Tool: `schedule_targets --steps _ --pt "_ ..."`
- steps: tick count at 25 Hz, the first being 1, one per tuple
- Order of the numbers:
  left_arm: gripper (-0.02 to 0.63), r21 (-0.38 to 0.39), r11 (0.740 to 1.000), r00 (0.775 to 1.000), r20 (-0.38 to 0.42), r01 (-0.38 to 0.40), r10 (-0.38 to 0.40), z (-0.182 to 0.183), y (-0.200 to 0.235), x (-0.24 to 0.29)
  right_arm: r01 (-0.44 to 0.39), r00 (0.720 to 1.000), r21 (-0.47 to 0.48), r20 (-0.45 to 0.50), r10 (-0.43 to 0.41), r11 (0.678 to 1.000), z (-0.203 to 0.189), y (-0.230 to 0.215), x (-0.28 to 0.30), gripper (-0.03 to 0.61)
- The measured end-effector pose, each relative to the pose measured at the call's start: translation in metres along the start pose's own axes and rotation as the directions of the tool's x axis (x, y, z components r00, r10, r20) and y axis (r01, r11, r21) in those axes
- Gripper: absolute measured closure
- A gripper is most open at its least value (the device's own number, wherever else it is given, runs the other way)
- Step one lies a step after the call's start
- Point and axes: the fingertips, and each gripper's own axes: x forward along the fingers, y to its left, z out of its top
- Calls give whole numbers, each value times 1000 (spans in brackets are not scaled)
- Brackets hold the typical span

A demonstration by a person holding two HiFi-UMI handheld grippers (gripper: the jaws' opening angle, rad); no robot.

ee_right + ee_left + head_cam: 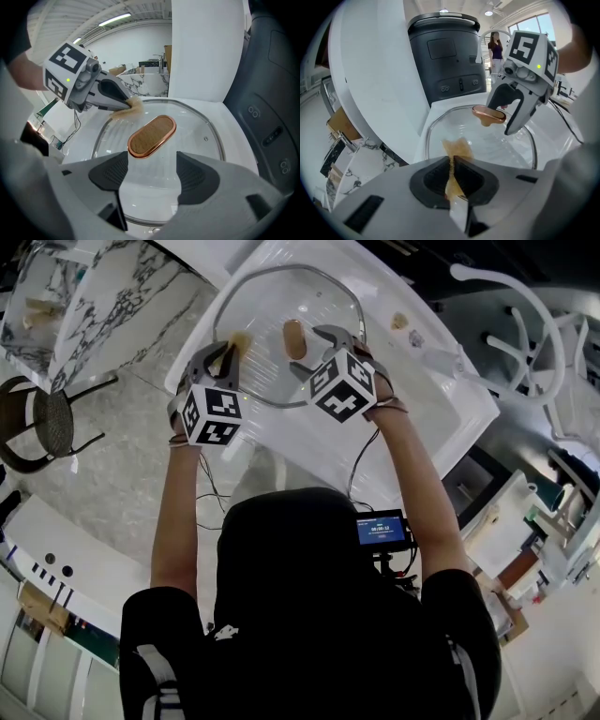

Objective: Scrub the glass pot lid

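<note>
While left gripper pinches the scrub pad against the glass lid, right gripper hangs jaws apart, handle straight ahead, long axis diagonal.

Person: black short-sleeved top, black head covering. Left tongs and right tongs: grey shells, dark ribbed pads, white cubes bearing black square markers, thin black cables.
</note>
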Motion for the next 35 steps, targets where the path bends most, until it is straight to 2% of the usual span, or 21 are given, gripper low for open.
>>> schedule_targets --steps 25,35 --pt "597 58 997 997 58 -51 48 51 36 39 -1 1000 3 16 1 1000 0 1 0 268" --pt "597 52 997 997 56 -64 61 54 39 41 -6 1000 1 13 6 1000 0 0 0 268"
